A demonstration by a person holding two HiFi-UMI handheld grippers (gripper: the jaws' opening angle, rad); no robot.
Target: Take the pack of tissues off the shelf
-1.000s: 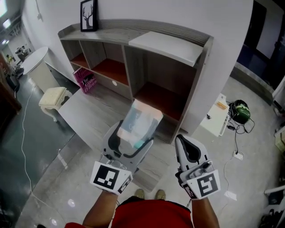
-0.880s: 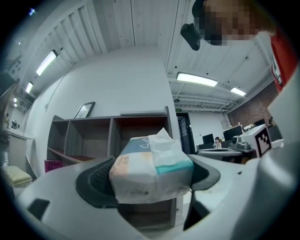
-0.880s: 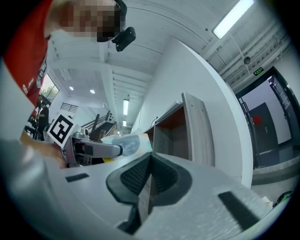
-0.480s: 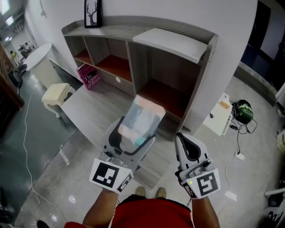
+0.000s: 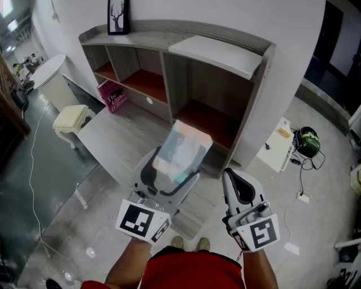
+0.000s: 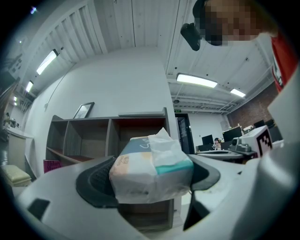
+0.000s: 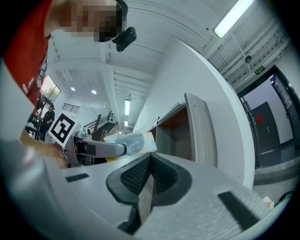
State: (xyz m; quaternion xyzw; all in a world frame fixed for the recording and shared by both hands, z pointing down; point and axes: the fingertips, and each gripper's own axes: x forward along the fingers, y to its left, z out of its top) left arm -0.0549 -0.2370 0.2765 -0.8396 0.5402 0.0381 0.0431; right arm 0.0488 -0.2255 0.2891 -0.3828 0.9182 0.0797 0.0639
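Note:
My left gripper (image 5: 169,169) is shut on the pack of tissues (image 5: 181,152), a soft plastic pack in white, peach and teal. In the left gripper view the tissue pack (image 6: 151,166) fills the space between the two dark pads, a tissue sticking up from its top. It hangs in the air in front of the grey shelf unit (image 5: 225,56), outside its compartments. My right gripper (image 5: 239,188) is held low at the right, jaws shut together with nothing between them. In the right gripper view the tissue pack (image 7: 133,142) shows at the left.
The shelf unit has red-brown compartment floors (image 5: 208,121). A framed picture (image 5: 117,17) stands on its top left, and a pink book (image 5: 113,97) leans at its lower left. A cream stool (image 5: 70,118) and a round white table (image 5: 42,73) stand left. A white board (image 5: 277,144) and cables lie right.
The left gripper with the tissue pack has shifted slightly right and toward me. The head view swung a little to the left over the second. The right gripper has stayed put.

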